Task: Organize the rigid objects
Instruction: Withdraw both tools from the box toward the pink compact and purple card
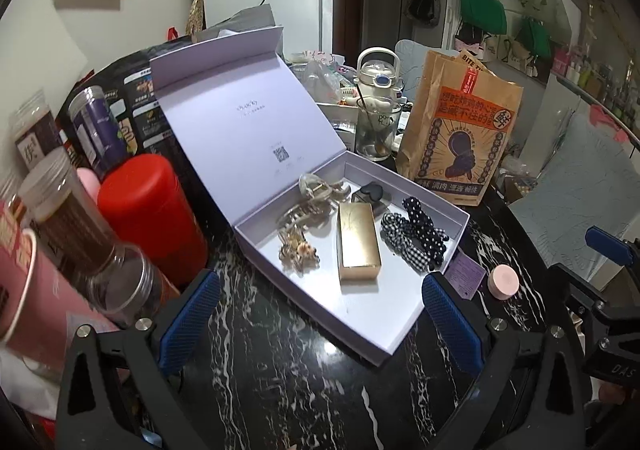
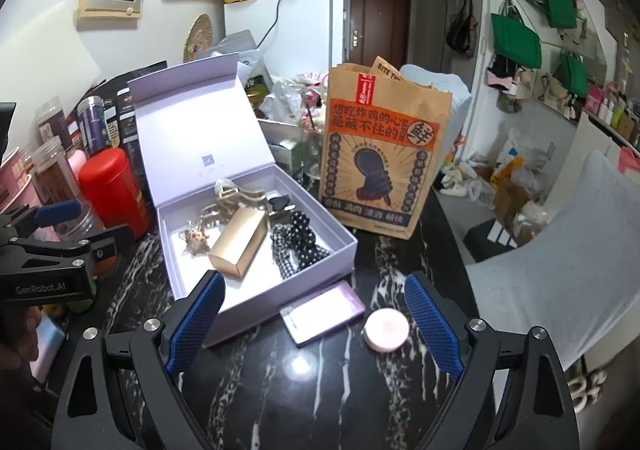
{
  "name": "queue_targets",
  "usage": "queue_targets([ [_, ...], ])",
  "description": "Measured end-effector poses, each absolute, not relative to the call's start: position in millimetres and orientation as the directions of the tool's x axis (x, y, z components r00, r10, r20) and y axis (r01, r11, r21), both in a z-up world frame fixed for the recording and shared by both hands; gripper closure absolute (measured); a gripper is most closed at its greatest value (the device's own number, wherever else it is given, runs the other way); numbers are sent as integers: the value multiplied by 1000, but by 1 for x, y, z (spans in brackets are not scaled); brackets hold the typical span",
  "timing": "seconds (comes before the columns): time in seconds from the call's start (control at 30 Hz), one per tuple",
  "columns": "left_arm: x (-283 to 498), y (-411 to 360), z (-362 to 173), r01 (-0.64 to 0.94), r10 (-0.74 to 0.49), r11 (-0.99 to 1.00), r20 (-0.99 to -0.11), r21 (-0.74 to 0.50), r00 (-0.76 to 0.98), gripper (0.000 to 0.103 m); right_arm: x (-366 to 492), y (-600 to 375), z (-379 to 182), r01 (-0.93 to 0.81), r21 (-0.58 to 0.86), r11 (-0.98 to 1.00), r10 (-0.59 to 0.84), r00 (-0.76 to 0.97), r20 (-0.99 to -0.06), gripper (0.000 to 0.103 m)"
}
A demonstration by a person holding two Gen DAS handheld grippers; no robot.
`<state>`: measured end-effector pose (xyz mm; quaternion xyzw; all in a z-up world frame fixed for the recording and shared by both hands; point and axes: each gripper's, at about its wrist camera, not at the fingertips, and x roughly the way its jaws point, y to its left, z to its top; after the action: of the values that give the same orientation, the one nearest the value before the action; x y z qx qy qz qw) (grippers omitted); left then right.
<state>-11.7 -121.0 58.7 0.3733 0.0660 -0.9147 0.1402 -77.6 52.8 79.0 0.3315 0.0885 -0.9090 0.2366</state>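
Note:
An open white gift box [image 1: 384, 314] [image 2: 244, 302] lies on the black marble table, lid standing up behind it. Inside are a gold rectangular box [image 1: 357, 246] [image 2: 240, 244], hair claws [image 1: 308, 209] [image 2: 236, 201], a small dark heart-shaped item [image 1: 370, 191] and black-and-white scrunchies [image 1: 416, 238] [image 2: 298, 246]. A purple card [image 2: 322, 310] [image 1: 466, 276] and a round pink compact [image 2: 386, 330] [image 1: 503, 282] lie on the table right of the box. My left gripper [image 1: 320, 322] is open and empty over the box's near corner. My right gripper [image 2: 314, 324] is open and empty, its jaws standing either side of the card and compact.
A red canister [image 1: 148, 209] [image 2: 114, 189], several clear jars [image 1: 68, 209] and a pink cup [image 1: 24, 290] crowd the left. A brown paper bag [image 1: 460, 129] [image 2: 384, 153] stands behind the box, a glass [image 1: 374, 129] beside it. The table's right edge drops to the floor.

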Motion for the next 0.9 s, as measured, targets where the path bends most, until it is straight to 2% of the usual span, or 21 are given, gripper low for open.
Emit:
queue_targets([
  [0.43, 21, -107, 54, 296, -221, -955, -692, 11, -687, 0, -48, 59, 66, 507, 24, -862, -395, -641, -658, 11],
  [0.9, 31, -104, 43, 288, -166, -956, -717, -50, -677, 0, -35, 75, 59, 490, 45, -871, -394, -639, -661, 11],
])
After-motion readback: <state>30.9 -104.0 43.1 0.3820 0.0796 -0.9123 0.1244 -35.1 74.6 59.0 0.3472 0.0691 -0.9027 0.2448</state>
